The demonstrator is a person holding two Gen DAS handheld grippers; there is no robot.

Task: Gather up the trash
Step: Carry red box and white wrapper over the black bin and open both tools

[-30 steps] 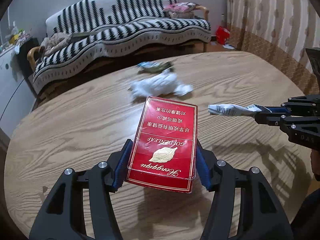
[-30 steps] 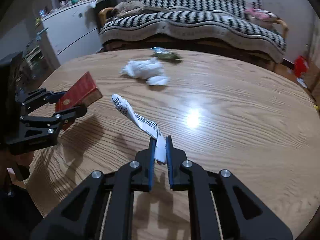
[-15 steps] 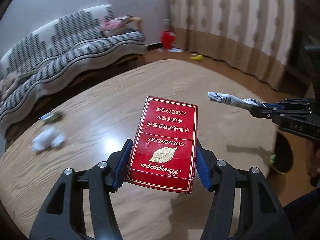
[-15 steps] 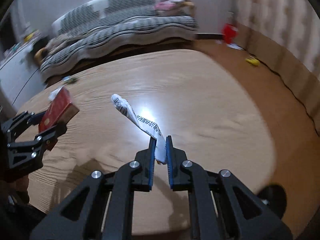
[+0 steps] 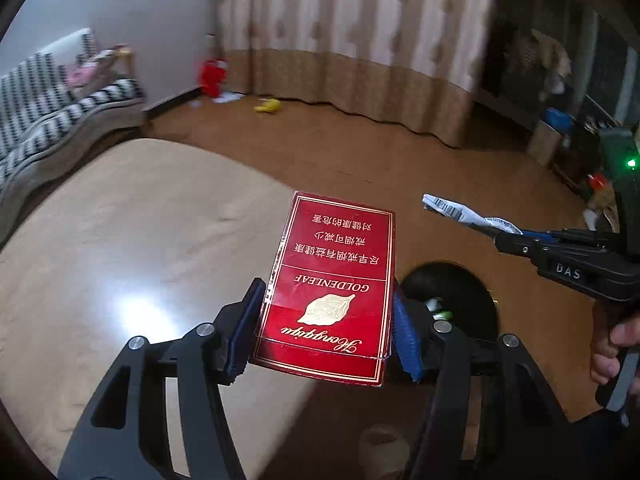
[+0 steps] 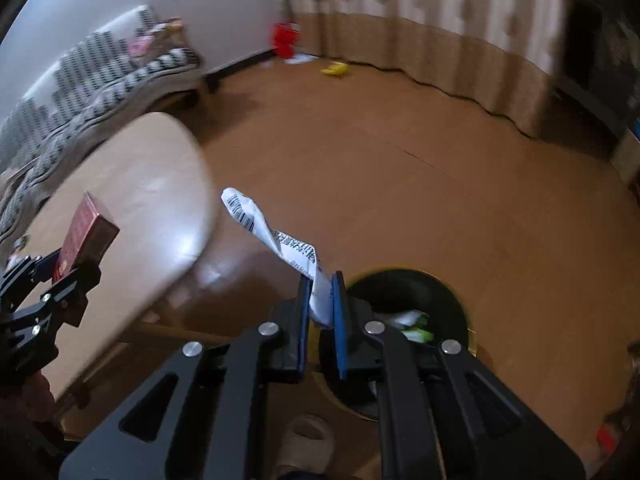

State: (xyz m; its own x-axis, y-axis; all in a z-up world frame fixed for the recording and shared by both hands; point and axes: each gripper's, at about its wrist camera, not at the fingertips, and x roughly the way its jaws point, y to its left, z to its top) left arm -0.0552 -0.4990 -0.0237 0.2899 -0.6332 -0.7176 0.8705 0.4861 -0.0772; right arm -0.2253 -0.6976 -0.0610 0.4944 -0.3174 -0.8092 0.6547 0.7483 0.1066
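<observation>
Brown floor (image 6: pixel 400 168) w/ striped curtains (image 5: pixel 360 12); zigzag-covered sofa (image 6: pixel 112 72) at left, round wood table (image 5: pixel 120 232) nearby.

A living room around a round wooden tabletop (image 5: pixel 120 240)

The pale tabletop stands on a brown wooden floor (image 6: pixel 400 184). Behind it, along the white wall, sits a sofa draped in a black-and-white striped cover (image 5: pixel 44 116). Beige patterned curtains (image 5: pixel 352 28) hang to the floor, with a red object (image 6: pixel 285 38) in the corner and a small yellow item (image 6: pixel 336 69) lying just beside them.
</observation>
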